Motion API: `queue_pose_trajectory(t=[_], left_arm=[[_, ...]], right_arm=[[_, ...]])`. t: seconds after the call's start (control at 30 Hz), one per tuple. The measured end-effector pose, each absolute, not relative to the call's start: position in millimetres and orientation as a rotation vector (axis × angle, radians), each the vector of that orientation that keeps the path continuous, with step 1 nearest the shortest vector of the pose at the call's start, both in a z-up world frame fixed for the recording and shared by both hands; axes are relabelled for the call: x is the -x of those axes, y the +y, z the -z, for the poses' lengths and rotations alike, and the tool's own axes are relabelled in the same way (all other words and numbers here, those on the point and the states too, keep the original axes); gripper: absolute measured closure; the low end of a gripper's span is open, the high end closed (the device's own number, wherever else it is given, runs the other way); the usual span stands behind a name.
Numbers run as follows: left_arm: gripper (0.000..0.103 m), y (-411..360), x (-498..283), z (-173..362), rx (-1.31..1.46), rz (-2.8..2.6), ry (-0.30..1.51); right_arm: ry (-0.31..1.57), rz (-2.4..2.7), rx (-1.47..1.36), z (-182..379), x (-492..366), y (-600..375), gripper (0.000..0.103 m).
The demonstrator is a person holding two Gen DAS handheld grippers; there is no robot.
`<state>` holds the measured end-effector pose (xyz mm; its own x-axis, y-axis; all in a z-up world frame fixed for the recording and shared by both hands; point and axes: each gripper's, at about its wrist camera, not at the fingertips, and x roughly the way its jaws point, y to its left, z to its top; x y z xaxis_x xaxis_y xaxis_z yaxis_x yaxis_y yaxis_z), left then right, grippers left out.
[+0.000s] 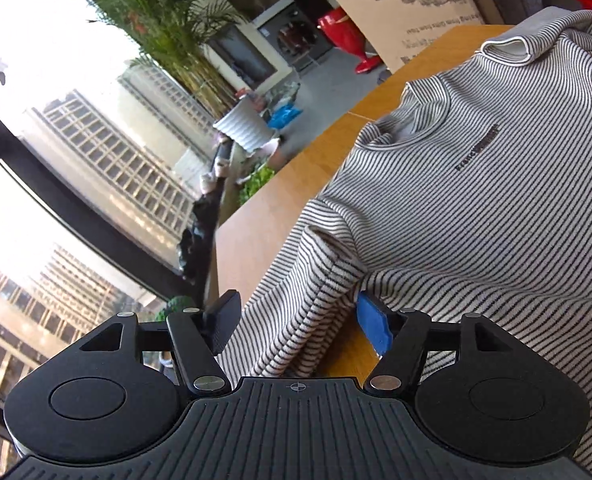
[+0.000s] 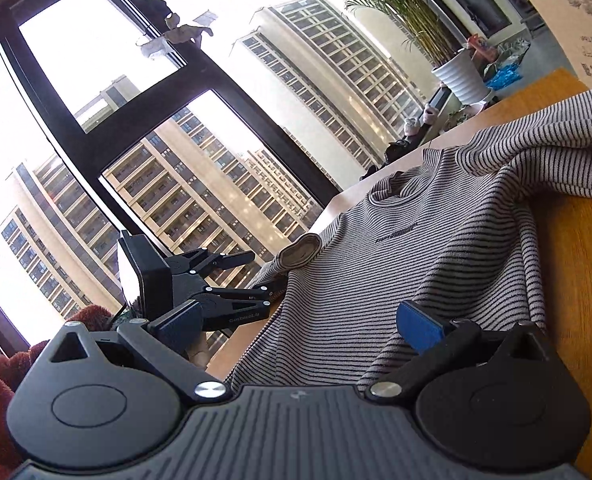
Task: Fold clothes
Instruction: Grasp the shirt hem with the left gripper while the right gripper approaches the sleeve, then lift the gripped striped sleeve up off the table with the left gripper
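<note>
Fabric is lying spread face-up across the wooden table (image 1: 280, 196): the striped shirt (image 1: 475, 208), collar toward the window, one sleeve bunched near its edge. Both grippers are standing wide and holding nothing, the left gripper (image 1: 296, 322) straddling that bunched sleeve, the right gripper (image 2: 296, 328) straddling the hem (probably lining up a first fold).

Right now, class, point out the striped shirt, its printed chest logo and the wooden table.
striped shirt (image 1: 495, 240), left wrist view, chest fabric.
chest logo (image 1: 477, 148), left wrist view, lettering's middle.
wooden table (image 2: 579, 280), right wrist view, bare top.
</note>
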<state>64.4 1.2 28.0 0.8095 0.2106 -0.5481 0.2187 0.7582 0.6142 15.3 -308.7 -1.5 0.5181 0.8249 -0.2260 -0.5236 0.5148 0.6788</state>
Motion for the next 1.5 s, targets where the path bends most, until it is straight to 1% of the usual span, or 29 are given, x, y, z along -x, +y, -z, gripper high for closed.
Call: queue_pose_trajectory(t=[0.13,0.33,0.5,0.7,0.77,0.93,1.0,1.1,1.2,1.27,1.3,1.37,1.4,1.43,1.5], left_arm=[[0.033,3,-78,-26,-0.673,-0.012,0.680],[0.034,36,-83,-45,-0.391,0.001,0.749],[0.034,56,-83,-52,-0.226,0.025,0.757],[0.033,48,-77,-59,-0.292,0.047,0.704],[0.031,47,-75,-59,-0.303,0.048,0.698],[0.020,49,-71,-59,-0.374,0.019,0.678],[0.019,49,-73,-59,-0.410,-0.012,0.670],[0.020,51,-81,-61,-0.389,-0.055,0.663],[0.024,58,-90,-65,-0.277,-0.071,0.671],[0.025,54,-92,-60,-0.279,-0.049,0.693],[0.026,48,-92,-55,-0.317,-0.039,0.701],[0.050,39,-93,-47,-0.370,-0.050,0.709],[0.080,40,-94,-48,-0.353,-0.063,0.708],[0.092,43,-95,-52,-0.311,-0.080,0.705],[0.092,51,-97,-71,-0.228,-0.115,0.668]], right_arm=[[0.585,-0.865,-0.550,0,-15,-302,0.000],[0.565,-0.865,-0.531,-3,-10,-301,0.000],[0.557,-0.863,-0.525,-3,-6,-302,0.000],[0.560,-0.861,-0.524,-2,-5,-303,0.000],[0.562,-0.860,-0.525,-2,-5,-303,0.000],[0.570,-0.858,-0.526,-1,-6,-302,0.000],[0.574,-0.857,-0.526,0,-6,-302,0.000],[0.578,-0.856,-0.526,0,-6,-301,0.000],[0.577,-0.853,-0.529,0,-6,-302,0.000],[0.576,-0.853,-0.531,0,-7,-302,0.000],[0.575,-0.854,-0.530,0,-6,-302,0.000],[0.569,-0.855,-0.529,-1,-5,-302,0.000],[0.565,-0.855,-0.531,-1,-5,-303,0.000],[0.561,-0.855,-0.535,-1,-5,-304,0.000],[0.556,-0.855,-0.549,-1,-5,-306,0.000]])
